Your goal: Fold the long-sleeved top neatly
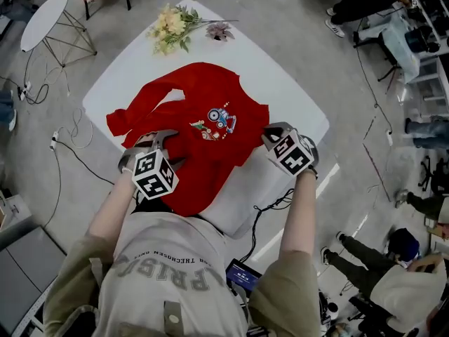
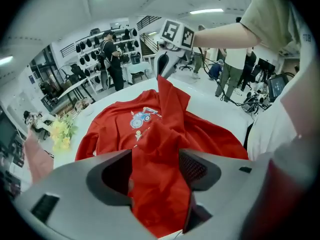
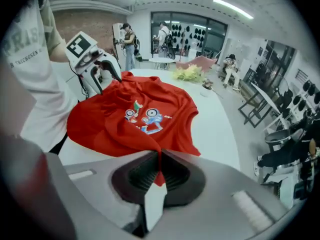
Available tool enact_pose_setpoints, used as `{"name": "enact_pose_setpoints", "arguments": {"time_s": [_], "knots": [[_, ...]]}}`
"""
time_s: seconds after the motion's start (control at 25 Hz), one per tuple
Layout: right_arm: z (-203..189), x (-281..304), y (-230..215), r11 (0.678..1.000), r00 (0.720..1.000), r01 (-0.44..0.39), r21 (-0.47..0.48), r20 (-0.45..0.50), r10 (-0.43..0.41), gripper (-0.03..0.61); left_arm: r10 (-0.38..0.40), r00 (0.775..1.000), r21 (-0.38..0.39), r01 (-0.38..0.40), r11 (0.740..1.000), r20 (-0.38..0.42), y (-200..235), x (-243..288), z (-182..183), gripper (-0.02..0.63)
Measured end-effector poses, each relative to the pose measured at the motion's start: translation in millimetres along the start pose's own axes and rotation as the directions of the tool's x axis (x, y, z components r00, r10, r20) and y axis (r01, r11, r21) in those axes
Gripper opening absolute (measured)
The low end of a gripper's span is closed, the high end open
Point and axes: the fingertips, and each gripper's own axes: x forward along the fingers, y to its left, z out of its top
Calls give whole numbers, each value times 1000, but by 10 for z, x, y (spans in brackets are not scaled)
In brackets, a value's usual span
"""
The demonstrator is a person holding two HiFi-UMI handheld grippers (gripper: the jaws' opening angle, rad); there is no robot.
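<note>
A red long-sleeved top (image 1: 210, 97) with a tractor print lies on the white table (image 1: 287, 90), one sleeve stretched out to the left. My left gripper (image 1: 167, 151) stands open over the top's near left part, and bunched red cloth (image 2: 150, 149) rises between its jaws without being pinched. My right gripper (image 1: 271, 136) is shut on the top's right edge (image 3: 159, 170), lifting that edge into a peak. The right gripper (image 2: 163, 64) also shows in the left gripper view holding the raised cloth. The left gripper (image 3: 102, 71) appears at the top's far side in the right gripper view.
A bunch of pale flowers (image 1: 172, 25) lies at the table's far corner. A round white side table (image 1: 43, 21) stands at far left, with cables (image 1: 63, 135) on the floor beside the table. A black cable (image 1: 270, 206) hangs at the near edge. People sit at the right.
</note>
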Motion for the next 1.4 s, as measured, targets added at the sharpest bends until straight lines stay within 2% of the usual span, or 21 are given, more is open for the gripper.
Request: {"name": "enact_pose_setpoints", "arguments": {"time_s": [0.16, 0.2, 0.24, 0.36, 0.48, 0.56, 0.64, 0.72, 0.76, 0.84, 0.88, 0.92, 1.04, 1.16, 1.24, 1.28, 1.36, 1.4], "knots": [[-137, 481, -268, 1000, 984, 17, -23, -176, -21, 20, 2, 1000, -38, -3, 999, -22, -20, 4, -103, 279], [-158, 560, -278, 1000, 979, 11, -25, -203, -16, 43, 2, 1000, -34, -3, 999, -30, -36, 2, -125, 282], [-152, 587, -286, 1000, 978, 10, -21, -208, -14, 115, 4, 999, -25, -5, 1000, -35, -48, -5, -139, 285], [-33, 376, -314, 998, 993, 39, 47, -110, -34, 248, 12, 1000, -23, -12, 1000, -10, -33, -73, -88, 295], [40, -44, -197, 988, 997, 72, 135, 9, -73, 250, 29, 998, -38, -26, 999, 61, 47, -152, 120, 295], [-18, -250, -2, 982, 995, 85, 168, 44, -93, 250, 18, 997, -14, -17, 1000, 80, 31, -110, 277, 295], [-126, -354, 247, 976, 993, 89, 198, 56, -102, 250, -30, 999, 21, 29, 999, 43, -87, 34, 344, 293], [-238, -382, 480, 967, 992, 93, 238, 58, -110, 250, -67, 997, 44, 68, 997, -28, -207, 190, 288, 288], [-287, -377, 586, 962, 992, 93, 258, 56, -111, 250, -52, 997, 46, 55, 997, -55, -211, 238, 233, 250], [-357, -329, 790, 952, 994, 81, 295, 49, -100, 250, 35, 997, 17, -34, 999, -66, -97, 250, 109, 67], [-373, -288, 881, 948, 995, 70, 310, 48, -89, 250, 71, 996, -18, -72, 997, -60, -29, 224, 40, 28], [-377, -241, 962, 944, 996, 57, 324, 51, -78, 250, 88, 995, -65, -91, 994, -51, 27, 186, -32, 23], [-355, -65, 1137, 928, 996, 28, 371, 65, -56, 249, 125, 992, -226, -124, 966, -10, 206, 28, -241, 18], [-339, 122, 1187, 904, 995, 38, 425, 63, -72, 249, 250, 968, -353, -227, 908, 19, 515, -190, -415, 17], [-297, 175, 1160, 858, 990, 40, 511, 93, -102, 250, 337, 941, -414, -298, 860, 23, 723, -334, -523, 15], [-258, 170, 1133, 823, 985, 32, 567, 122, -122, 250, 371, 928, -434, -327, 839, 18, 818, -391, -579, 15], [-163, 138, 1068, 747, 972, 16, 664, 166, -169, 250, 406, 914, -452, -362, 815, 0, 971, -454, -685, 15], [-124, 137, 1051, 723, 968, 18, 690, 168, -184, 250, 409, 913, -454, -368, 812, -8, 1020, -462, -725, 15]]}}
